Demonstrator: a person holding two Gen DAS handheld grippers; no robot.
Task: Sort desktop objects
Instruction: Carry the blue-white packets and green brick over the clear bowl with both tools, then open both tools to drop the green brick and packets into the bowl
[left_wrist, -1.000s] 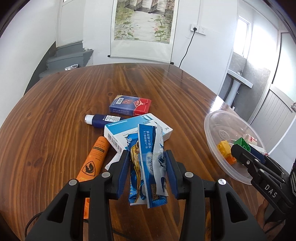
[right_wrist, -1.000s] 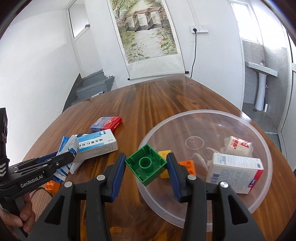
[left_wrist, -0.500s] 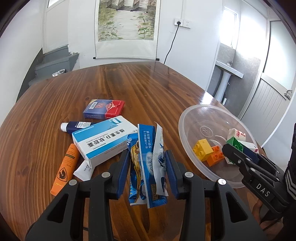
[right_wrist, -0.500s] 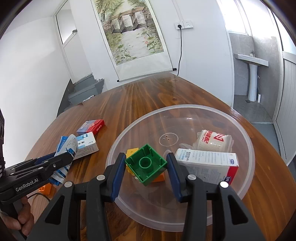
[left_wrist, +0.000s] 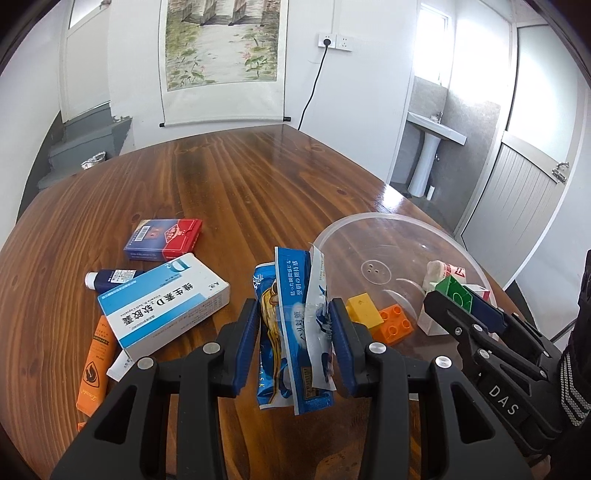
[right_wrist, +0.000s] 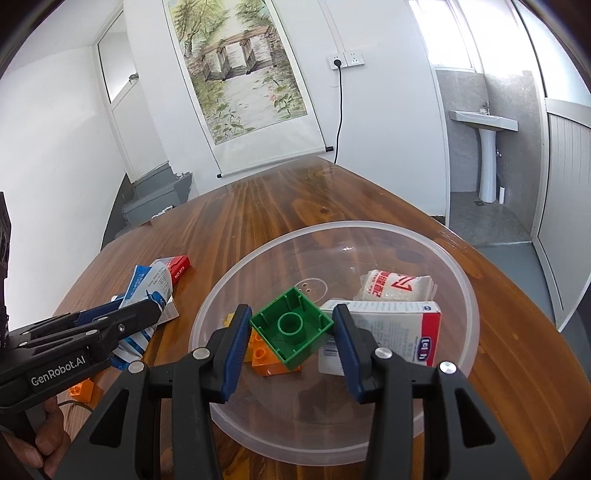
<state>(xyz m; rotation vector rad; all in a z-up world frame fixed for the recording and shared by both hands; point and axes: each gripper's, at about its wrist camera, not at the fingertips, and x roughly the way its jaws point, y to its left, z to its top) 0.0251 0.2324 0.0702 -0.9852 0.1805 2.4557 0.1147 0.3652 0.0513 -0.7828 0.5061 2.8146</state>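
The left tongs (left_wrist: 293, 332) carry the print "GenRobot.AI" on their side, and the right tongs (right_wrist: 291, 332) carry "DAS". The sachets (left_wrist: 295, 332) pressed between the left pads are blue and white with Japanese print; "MASK" can be read near the lower edge. Left of these tongs lies a blue-and-white medicine box (left_wrist: 164, 301) with Chinese characters, and beyond it a red and blue card box (left_wrist: 164, 239), a dark blue tube (left_wrist: 110, 277) and an orange tube (left_wrist: 95, 365).

The desk (left_wrist: 240, 177) is round, of glossy brown wood with strong grain. Behind it hang a scroll painting (right_wrist: 243, 74) and a wall socket (right_wrist: 345, 60) with a black cable; a white pedestal sink (right_wrist: 485, 147) stands to the right.

The right tongs are closed on a green building brick (right_wrist: 291, 328), hollow side facing the camera, held above the clear plastic bowl (right_wrist: 458, 280). Under it lie an orange brick (right_wrist: 264, 360), a white and red box (right_wrist: 399, 332) and a white packet (right_wrist: 397, 290), perhaps tissues.
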